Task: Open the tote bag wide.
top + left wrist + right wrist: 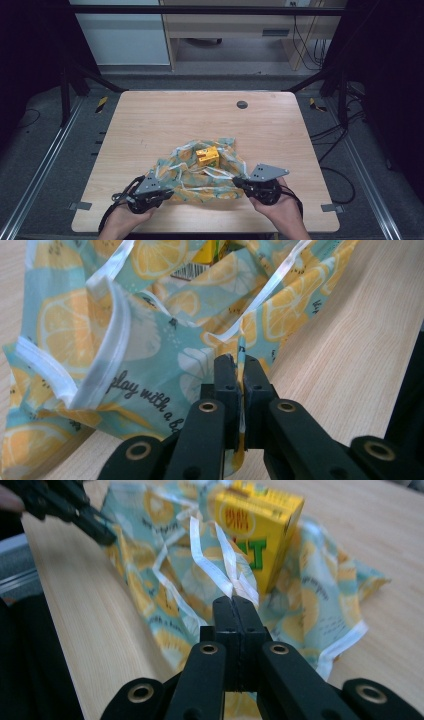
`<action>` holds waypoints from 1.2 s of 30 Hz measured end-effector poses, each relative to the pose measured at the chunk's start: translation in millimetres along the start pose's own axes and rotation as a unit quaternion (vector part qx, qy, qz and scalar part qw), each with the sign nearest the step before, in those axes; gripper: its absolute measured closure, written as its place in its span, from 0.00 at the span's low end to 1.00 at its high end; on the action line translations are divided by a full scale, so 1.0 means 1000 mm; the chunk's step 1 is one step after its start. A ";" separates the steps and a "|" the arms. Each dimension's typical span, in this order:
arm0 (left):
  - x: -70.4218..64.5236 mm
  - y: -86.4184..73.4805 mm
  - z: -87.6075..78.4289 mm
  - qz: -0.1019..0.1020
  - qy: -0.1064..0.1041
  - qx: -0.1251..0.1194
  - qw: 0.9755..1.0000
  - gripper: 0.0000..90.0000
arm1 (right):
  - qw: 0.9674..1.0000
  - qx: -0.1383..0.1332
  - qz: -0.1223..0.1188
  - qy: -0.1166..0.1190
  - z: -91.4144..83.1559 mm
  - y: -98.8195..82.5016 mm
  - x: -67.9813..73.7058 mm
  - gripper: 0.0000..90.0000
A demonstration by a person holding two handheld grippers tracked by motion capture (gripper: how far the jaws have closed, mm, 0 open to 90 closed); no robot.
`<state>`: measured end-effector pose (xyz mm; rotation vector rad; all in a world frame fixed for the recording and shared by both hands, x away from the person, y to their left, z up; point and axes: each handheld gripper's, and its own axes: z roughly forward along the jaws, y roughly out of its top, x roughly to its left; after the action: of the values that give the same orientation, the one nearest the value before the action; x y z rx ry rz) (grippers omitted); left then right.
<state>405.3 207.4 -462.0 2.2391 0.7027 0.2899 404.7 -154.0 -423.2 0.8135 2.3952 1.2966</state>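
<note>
A teal cloth bag [200, 179] printed with lemon slices and trimmed in white lies crumpled on the near half of the wooden table [200, 120]. A yellow carton [207, 156] stands on it. My left gripper [166, 193] is at the bag's near left corner. In the left gripper view, the left gripper [240, 362] is shut on a thin edge of the cloth [145, 360]. My right gripper [236, 181] is at the bag's near right side. In the right gripper view, the right gripper [234, 602] is shut on the white strap [226, 567], just in front of the carton [260, 525].
A dark round grommet [242, 104] sits in the table near its far edge. Bare wood surrounds the bag on all sides. Metal rails and cables run along the floor to both sides. The left gripper [107, 537] shows at the top left of the right gripper view.
</note>
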 end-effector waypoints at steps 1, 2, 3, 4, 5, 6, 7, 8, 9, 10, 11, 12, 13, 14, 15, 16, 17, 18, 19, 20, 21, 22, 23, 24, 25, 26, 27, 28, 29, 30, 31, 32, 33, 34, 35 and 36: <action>0.000 0.000 0.000 0.000 0.000 0.000 1.000 0.98 | 1.000 0.007 -0.001 0.000 0.002 -0.003 0.000 1.00; 0.001 -0.002 0.001 -0.002 0.000 0.002 1.000 0.98 | 1.000 0.013 -0.002 0.001 0.004 -0.007 0.000 1.00; 0.001 -0.002 0.001 -0.002 0.000 0.002 1.000 0.98 | 1.000 0.013 -0.002 0.001 0.004 -0.007 0.000 1.00; 0.001 -0.003 0.001 -0.003 -0.001 0.004 1.000 0.98 | 1.000 0.027 0.001 0.002 0.007 -0.013 0.000 1.00; 0.002 -0.004 0.001 -0.003 -0.001 0.005 1.000 0.98 | 1.000 0.027 0.001 0.002 0.007 -0.013 0.000 1.00; 0.001 -0.005 0.002 -0.005 -0.001 0.006 1.000 0.98 | 0.999 0.042 0.004 0.002 0.010 -0.020 -0.001 1.00; 0.002 -0.005 0.002 -0.004 -0.001 0.007 1.000 0.98 | 0.999 0.046 0.004 0.002 0.011 -0.022 -0.001 1.00; 0.002 -0.006 0.002 -0.007 -0.002 0.008 1.000 0.98 | 0.999 0.050 0.005 0.002 0.012 -0.024 -0.002 1.00; 0.002 -0.006 0.002 -0.007 -0.002 0.008 1.000 0.98 | 0.999 0.053 0.006 0.002 0.013 -0.026 -0.002 1.00; 0.002 -0.007 0.003 -0.008 -0.002 0.010 1.000 0.98 | 0.998 0.057 0.007 0.002 0.014 -0.029 -0.002 1.00; 0.002 -0.007 0.003 -0.008 -0.002 0.010 1.000 0.98 | 0.998 0.061 0.007 0.003 0.015 -0.031 -0.003 1.00; 0.002 -0.008 0.004 -0.009 -0.001 0.011 1.000 0.98 | 0.998 0.064 0.008 0.004 0.015 -0.033 -0.002 1.00; 0.002 -0.008 0.004 -0.009 -0.001 0.011 1.000 0.98 | 0.998 0.067 0.007 0.005 0.016 -0.035 -0.003 1.00; 0.003 -0.009 0.004 -0.010 0.000 0.011 1.000 0.98 | 0.997 0.071 0.008 0.006 0.017 -0.036 -0.002 1.00; 0.004 -0.009 0.004 -0.010 0.001 0.012 1.000 0.98 | 0.997 0.071 0.008 0.006 0.017 -0.036 -0.002 1.00; 0.004 -0.009 0.004 -0.011 0.002 0.012 1.000 0.98 | 0.997 0.074 0.009 0.005 0.018 -0.038 -0.002 1.00; 0.004 -0.010 0.005 -0.010 0.005 0.014 1.000 0.97 | 0.997 0.083 0.007 0.004 0.019 -0.042 -0.003 1.00; 0.004 -0.010 0.005 -0.010 0.005 0.014 1.000 0.97 | 0.996 0.086 0.008 0.001 0.019 -0.043 -0.002 1.00; 0.004 -0.010 0.005 -0.008 0.008 0.015 1.000 0.97 | 0.996 0.086 0.008 0.001 0.019 -0.043 -0.002 1.00; 0.005 -0.011 0.005 -0.009 0.009 0.015 1.000 0.97 | 0.996 0.091 0.008 0.000 0.020 -0.045 -0.003 1.00; 0.005 -0.011 0.005 -0.009 0.012 0.014 1.000 0.96 | 0.996 0.094 0.004 0.000 0.020 -0.046 -0.003 1.00; 0.005 -0.011 0.005 -0.009 0.012 0.014 1.000 0.96 | 0.996 0.094 0.004 0.000 0.020 -0.046 -0.003 1.00; 0.005 -0.011 0.005 -0.010 0.013 0.014 1.000 0.96 | 0.995 0.096 0.007 -0.001 0.020 -0.047 -0.002 1.00; 0.005 -0.011 0.004 -0.010 0.015 0.013 1.000 0.95 | 0.995 0.100 0.006 0.002 0.020 -0.049 -0.001 1.00; 0.005 -0.011 0.004 -0.010 0.015 0.013 1.000 0.94 | 0.995 0.100 0.004 0.001 0.020 -0.049 -0.001 1.00; 0.005 -0.011 0.004 -0.010 0.015 0.012 1.000 0.94 | 0.995 0.100 0.004 0.001 0.020 -0.049 -0.001 1.00; 0.005 -0.011 0.003 -0.008 0.017 0.012 1.000 0.91 | 0.995 0.102 0.001 0.001 0.020 -0.049 0.000 1.00; 0.003 -0.009 0.001 -0.006 0.019 0.009 1.000 0.89 | 0.995 0.104 0.000 0.002 0.020 -0.049 0.000 1.00; 0.003 -0.009 0.001 -0.006 0.019 0.009 1.000 0.86 | 0.995 0.104 0.000 0.002 0.020 -0.049 0.000 1.00; 0.001 -0.007 -0.002 -0.003 0.022 0.008 1.000 0.82 | 0.995 0.102 -0.004 0.004 0.020 -0.049 0.000 1.00; 0.001 -0.007 -0.002 -0.003 0.022 0.008 1.000 0.78 | 0.995 0.102 -0.004 0.004 0.020 -0.049 0.000 1.00; 0.000 -0.006 -0.004 -0.001 0.024 0.006 1.000 0.78 | 0.995 0.097 -0.004 0.005 0.019 -0.049 0.000 1.00; -0.001 -0.004 -0.007 0.002 0.023 0.004 1.000 0.75 | 0.996 0.092 -0.002 0.003 0.018 -0.048 0.000 0.99; -0.004 -0.001 -0.012 0.004 0.022 -0.002 1.000 0.72 | 0.996 0.089 0.000 0.001 0.017 -0.048 0.000 0.99; -0.004 -0.001 -0.012 0.004 0.022 -0.002 1.000 0.70 | 0.996 0.088 0.000 0.001 0.016 -0.048 0.000 0.99; -0.005 0.001 -0.015 0.008 0.021 -0.004 1.000 0.70 | 0.996 0.088 0.000 0.001 0.016 -0.048 0.000 0.98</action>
<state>395.1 212.7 -451.4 2.2374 0.7041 0.3490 397.0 -164.4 -471.8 0.8595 2.5372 1.0973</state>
